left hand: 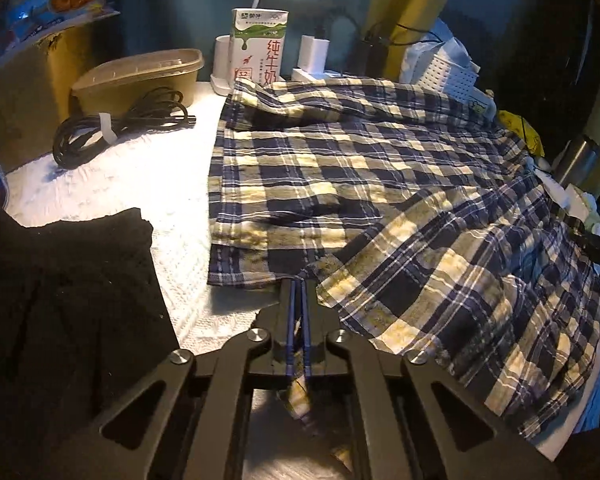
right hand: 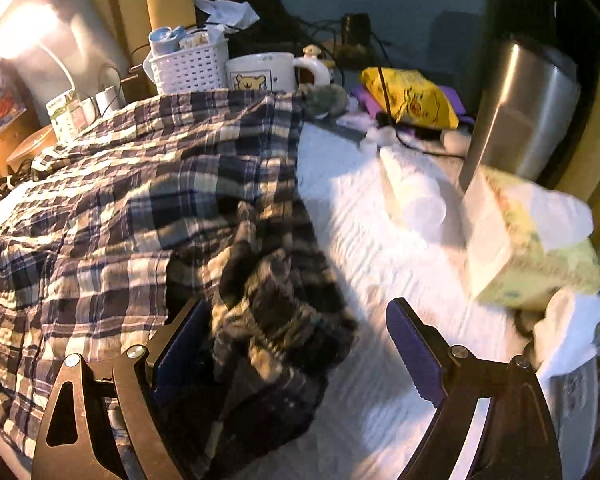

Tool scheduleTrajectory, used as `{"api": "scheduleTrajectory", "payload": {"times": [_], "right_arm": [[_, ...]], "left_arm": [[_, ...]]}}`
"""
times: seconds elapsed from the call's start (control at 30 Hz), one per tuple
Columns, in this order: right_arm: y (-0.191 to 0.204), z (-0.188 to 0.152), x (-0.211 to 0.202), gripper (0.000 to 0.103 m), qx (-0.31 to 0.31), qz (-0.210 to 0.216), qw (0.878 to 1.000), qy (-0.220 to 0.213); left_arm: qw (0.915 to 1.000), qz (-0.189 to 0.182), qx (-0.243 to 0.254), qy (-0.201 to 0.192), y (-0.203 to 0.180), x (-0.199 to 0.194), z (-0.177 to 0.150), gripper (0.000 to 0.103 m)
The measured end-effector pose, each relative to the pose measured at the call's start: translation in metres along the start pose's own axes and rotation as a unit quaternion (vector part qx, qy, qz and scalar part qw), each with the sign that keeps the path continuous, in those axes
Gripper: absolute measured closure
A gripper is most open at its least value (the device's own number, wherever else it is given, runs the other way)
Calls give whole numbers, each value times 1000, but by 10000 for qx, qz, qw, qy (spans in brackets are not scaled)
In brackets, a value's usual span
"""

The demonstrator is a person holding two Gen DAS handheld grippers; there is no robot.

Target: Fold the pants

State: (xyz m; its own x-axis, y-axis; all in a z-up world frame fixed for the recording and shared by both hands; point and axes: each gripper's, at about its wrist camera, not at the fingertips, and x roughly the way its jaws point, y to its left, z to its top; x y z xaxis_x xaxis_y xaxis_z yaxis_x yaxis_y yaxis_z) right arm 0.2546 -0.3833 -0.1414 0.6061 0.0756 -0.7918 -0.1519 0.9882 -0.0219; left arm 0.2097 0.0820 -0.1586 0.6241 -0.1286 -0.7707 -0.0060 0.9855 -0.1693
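Observation:
Blue, yellow and white plaid pants [left hand: 380,184] lie spread and rumpled over a white towel-covered table [left hand: 112,184]. My left gripper [left hand: 299,280] is shut on a near corner of the plaid cloth, which runs back between its fingers. In the right wrist view the pants [right hand: 140,200] fill the left half. My right gripper [right hand: 296,316] is open wide. A bunched fold of the pants lies between its fingers, against the left finger [right hand: 184,336]. The right finger [right hand: 412,344] stands apart over the white towel [right hand: 380,240].
A black garment [left hand: 68,300] lies at the near left. A coiled black cable [left hand: 120,124], a brown lidded tub [left hand: 140,76] and a milk carton [left hand: 258,46] stand at the back. A white basket [right hand: 188,66], a bear mug [right hand: 260,70], a steel tumbler [right hand: 524,108] and a tissue box [right hand: 528,240] crowd the right.

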Motion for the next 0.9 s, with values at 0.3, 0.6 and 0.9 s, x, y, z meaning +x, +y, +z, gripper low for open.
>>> {"api": "scheduleTrajectory", "payload": {"times": [0.3, 0.6, 0.9], "right_arm": [[1, 1, 0, 18, 39, 124, 9999, 15], [5, 1, 3, 28, 1, 146, 9999, 72], [20, 0, -2, 71, -240, 179, 9996, -15]], "left_arm": [[9998, 154, 72, 56, 2, -5, -2, 80], [9997, 241, -73, -57, 5, -9, -14, 37], [9983, 468, 283, -220, -7, -15, -3, 97]]}}
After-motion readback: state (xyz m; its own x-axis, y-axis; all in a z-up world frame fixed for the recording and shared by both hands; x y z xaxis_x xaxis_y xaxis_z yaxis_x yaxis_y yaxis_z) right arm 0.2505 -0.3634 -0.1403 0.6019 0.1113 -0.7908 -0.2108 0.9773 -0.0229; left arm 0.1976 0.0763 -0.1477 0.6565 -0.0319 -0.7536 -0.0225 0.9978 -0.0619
